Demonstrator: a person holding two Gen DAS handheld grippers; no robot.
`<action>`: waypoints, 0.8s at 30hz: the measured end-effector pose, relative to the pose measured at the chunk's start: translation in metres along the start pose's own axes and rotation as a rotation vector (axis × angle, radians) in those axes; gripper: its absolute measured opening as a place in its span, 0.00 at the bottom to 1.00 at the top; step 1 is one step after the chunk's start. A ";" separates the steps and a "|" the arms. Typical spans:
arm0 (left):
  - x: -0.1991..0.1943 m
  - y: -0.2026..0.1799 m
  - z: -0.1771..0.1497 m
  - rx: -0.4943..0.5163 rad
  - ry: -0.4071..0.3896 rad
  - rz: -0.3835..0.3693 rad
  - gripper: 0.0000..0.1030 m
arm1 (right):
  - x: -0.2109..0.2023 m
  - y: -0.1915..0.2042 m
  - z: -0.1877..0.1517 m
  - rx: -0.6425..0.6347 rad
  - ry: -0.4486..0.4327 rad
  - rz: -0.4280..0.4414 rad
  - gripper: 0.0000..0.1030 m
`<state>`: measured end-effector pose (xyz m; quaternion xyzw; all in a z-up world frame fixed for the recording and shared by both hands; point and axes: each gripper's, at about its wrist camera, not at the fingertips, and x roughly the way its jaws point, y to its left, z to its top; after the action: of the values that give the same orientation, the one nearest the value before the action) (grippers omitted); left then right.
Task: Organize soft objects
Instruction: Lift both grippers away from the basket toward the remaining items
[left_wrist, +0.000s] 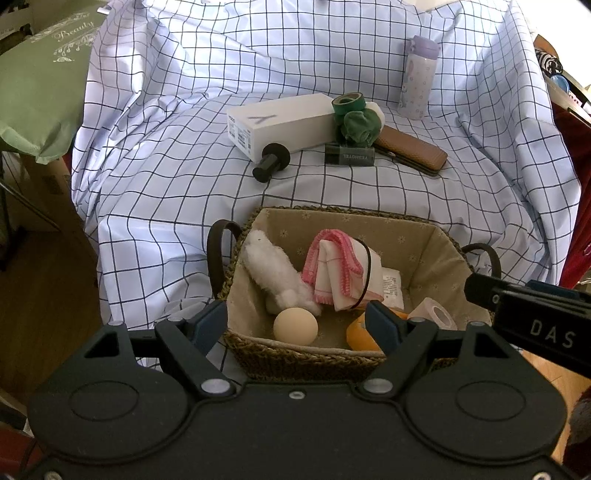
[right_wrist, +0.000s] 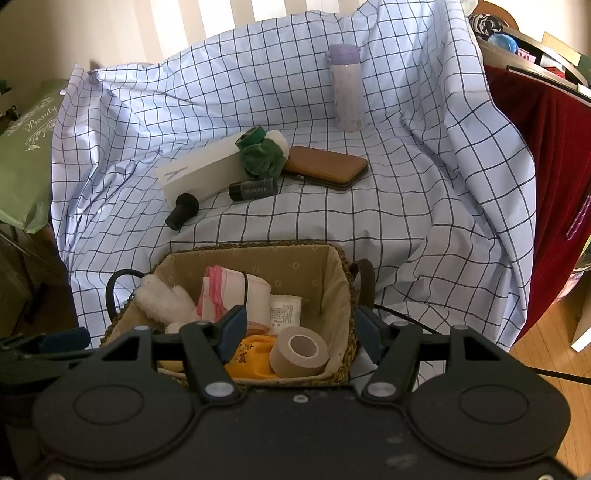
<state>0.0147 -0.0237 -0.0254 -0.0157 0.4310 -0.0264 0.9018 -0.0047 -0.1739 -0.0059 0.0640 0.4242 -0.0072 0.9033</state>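
Note:
A woven basket (left_wrist: 325, 360) (right_wrist: 345, 291) with a beige lining sits at the near edge of the checked cloth. In it lie a white fluffy toy (left_wrist: 273, 273) (right_wrist: 166, 299), a pink-edged folded cloth (left_wrist: 334, 273) (right_wrist: 236, 291), a cream ball (left_wrist: 295, 326), a yellow item (left_wrist: 356, 334) (right_wrist: 251, 356) and a tape roll (left_wrist: 436, 315) (right_wrist: 299, 350). A green scrunchie (left_wrist: 360, 125) (right_wrist: 262, 157) lies farther back beside the white box. My left gripper (left_wrist: 297, 319) is open and empty over the basket's near rim. My right gripper (right_wrist: 301, 332) is open and empty over the basket.
On the cloth behind the basket lie a white box (left_wrist: 280, 123) (right_wrist: 199, 175), a black cylinder (left_wrist: 271, 162) (right_wrist: 183, 210), a dark tube (left_wrist: 349, 155) (right_wrist: 253, 189), a brown case (left_wrist: 412, 149) (right_wrist: 325, 166) and a lilac bottle (left_wrist: 417, 77) (right_wrist: 345, 86). A green bag (left_wrist: 40, 92) is at left.

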 end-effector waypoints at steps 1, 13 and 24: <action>0.000 0.001 0.000 0.001 0.000 0.001 0.75 | 0.000 0.000 0.000 0.001 0.001 0.000 0.62; 0.003 0.000 0.000 0.010 0.011 0.003 0.75 | 0.005 -0.001 0.001 -0.004 0.015 0.003 0.63; 0.012 -0.002 0.009 0.045 0.042 0.022 0.81 | 0.019 -0.005 0.009 -0.011 0.045 -0.019 0.68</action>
<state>0.0293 -0.0266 -0.0289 0.0098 0.4494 -0.0267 0.8929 0.0140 -0.1795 -0.0151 0.0552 0.4451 -0.0120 0.8937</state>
